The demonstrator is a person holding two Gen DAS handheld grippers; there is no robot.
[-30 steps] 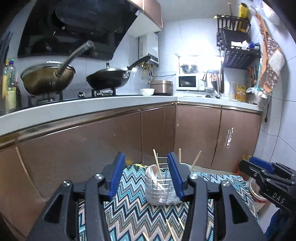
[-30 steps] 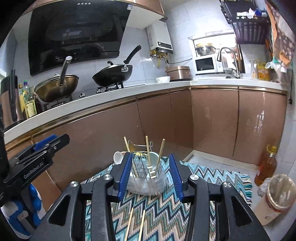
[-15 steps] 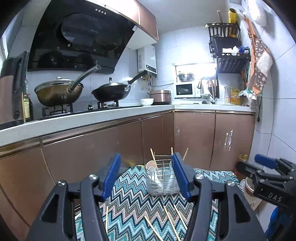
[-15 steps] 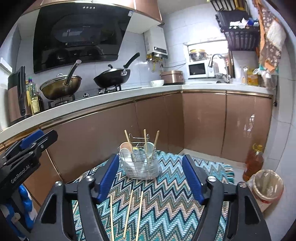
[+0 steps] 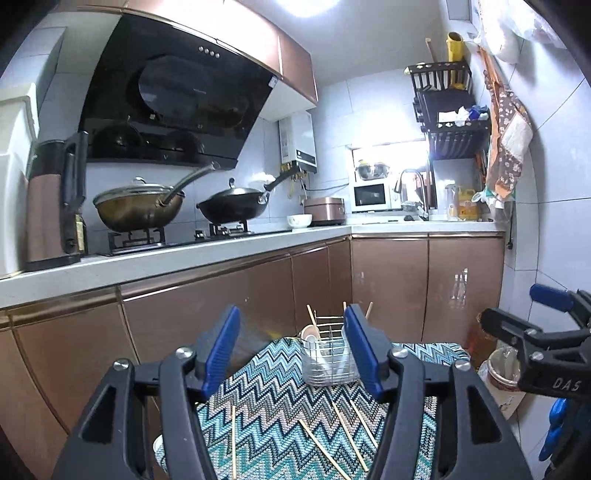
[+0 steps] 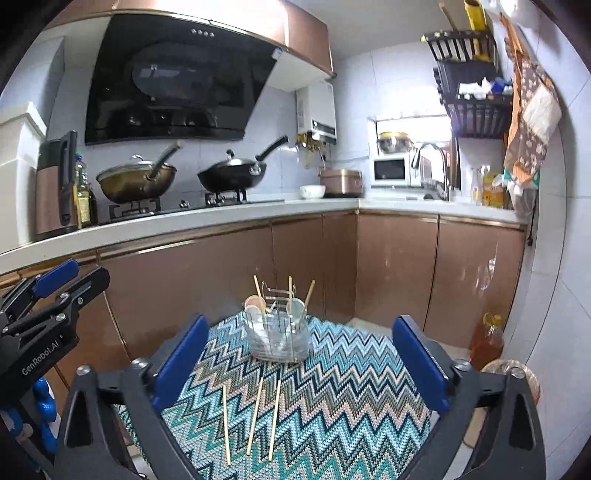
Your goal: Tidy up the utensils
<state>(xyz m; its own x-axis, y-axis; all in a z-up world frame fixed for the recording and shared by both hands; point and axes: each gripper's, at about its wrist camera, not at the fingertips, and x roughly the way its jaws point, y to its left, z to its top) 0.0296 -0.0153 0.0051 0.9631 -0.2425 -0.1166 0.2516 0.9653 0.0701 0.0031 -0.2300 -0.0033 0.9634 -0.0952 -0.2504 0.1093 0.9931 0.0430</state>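
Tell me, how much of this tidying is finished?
Partly. The wire caddy already holds a spoon and a few upright chopsticks. Nothing is in hand: the left gripper and right gripper are both open and empty. Loose chopsticks on the zigzag cloth remain.

A ceiling light [image 5: 308, 5] blew out white overhead; the window [image 5: 388, 158] glared too. Fisheye bending curved the edges, corners fell black, focus stayed fairly sharp.
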